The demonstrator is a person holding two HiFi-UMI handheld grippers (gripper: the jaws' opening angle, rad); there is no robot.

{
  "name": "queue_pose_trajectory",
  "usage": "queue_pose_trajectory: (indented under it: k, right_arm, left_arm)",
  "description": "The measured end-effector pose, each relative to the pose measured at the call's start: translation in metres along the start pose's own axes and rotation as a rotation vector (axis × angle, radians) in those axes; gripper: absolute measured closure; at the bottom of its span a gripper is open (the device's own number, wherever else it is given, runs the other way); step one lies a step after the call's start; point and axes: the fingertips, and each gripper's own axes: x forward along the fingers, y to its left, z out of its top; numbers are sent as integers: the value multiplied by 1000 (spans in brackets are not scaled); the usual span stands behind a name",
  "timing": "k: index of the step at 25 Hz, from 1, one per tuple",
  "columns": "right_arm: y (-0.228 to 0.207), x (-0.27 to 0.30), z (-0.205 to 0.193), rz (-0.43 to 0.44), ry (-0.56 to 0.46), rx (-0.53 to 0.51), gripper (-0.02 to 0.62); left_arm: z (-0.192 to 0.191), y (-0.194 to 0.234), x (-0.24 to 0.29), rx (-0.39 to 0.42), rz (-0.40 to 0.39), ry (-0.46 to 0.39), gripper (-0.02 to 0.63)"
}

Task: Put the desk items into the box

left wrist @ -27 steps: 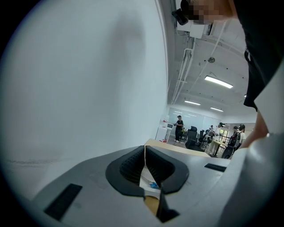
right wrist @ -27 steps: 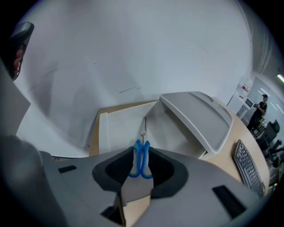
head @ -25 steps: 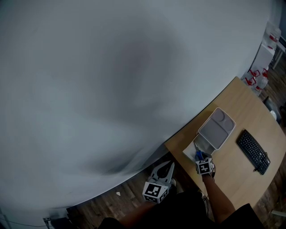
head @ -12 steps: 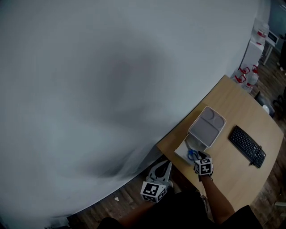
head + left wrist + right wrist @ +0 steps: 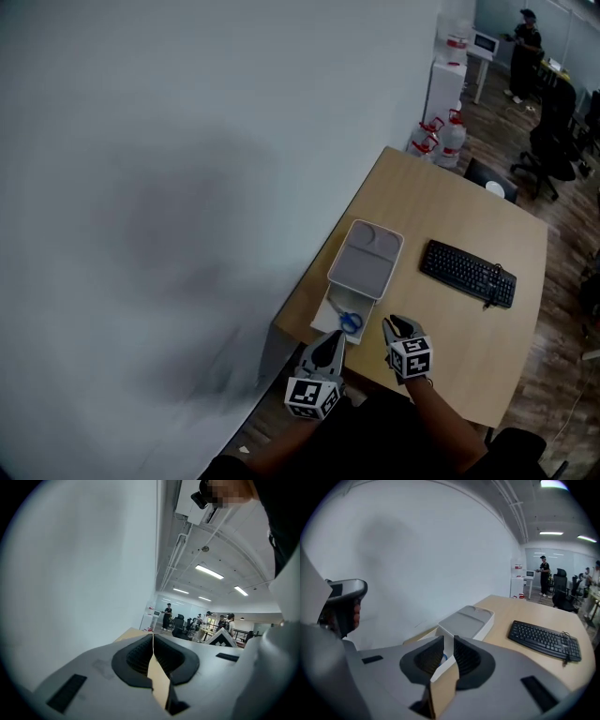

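Right hand-held gripper [image 5: 396, 325], jaws just narrowed round nothing, is held clear of the box [image 5: 323, 321] at the worktop's [image 5: 455, 328] wall-side edge, a blue item [image 5: 351, 322] being lodged inside; the left hand-held gripper [image 5: 330, 347] is pressed together, unneeded.

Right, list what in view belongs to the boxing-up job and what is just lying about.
Job in hand:
white box
its open lid
blue item already inside the box
wooden desk

Just lying about:
black keyboard, probably too big for the box
water bottles on the floor
office chairs
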Motion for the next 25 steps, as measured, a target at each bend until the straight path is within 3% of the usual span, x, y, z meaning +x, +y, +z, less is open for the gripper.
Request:
queue_pose_trajectory:
  k: [4,9,15,25]
  right_arm:
    - [-18,-50,11,-68,-77,31,516]
    - [-47,-104,10,-151,-133,80,529]
    - [-87,-178,4,-283,-242,220,529]
    - [-145,-268,-20,-484,-353,288,529]
  left_arm:
    - [3,-41,29,16,-118,12,588]
    - [8,-91,61,30,-273,2,588]
    - [4,-144,87,50,-398,19,588]
    - [-11,-219,119,77,-536,72,588]
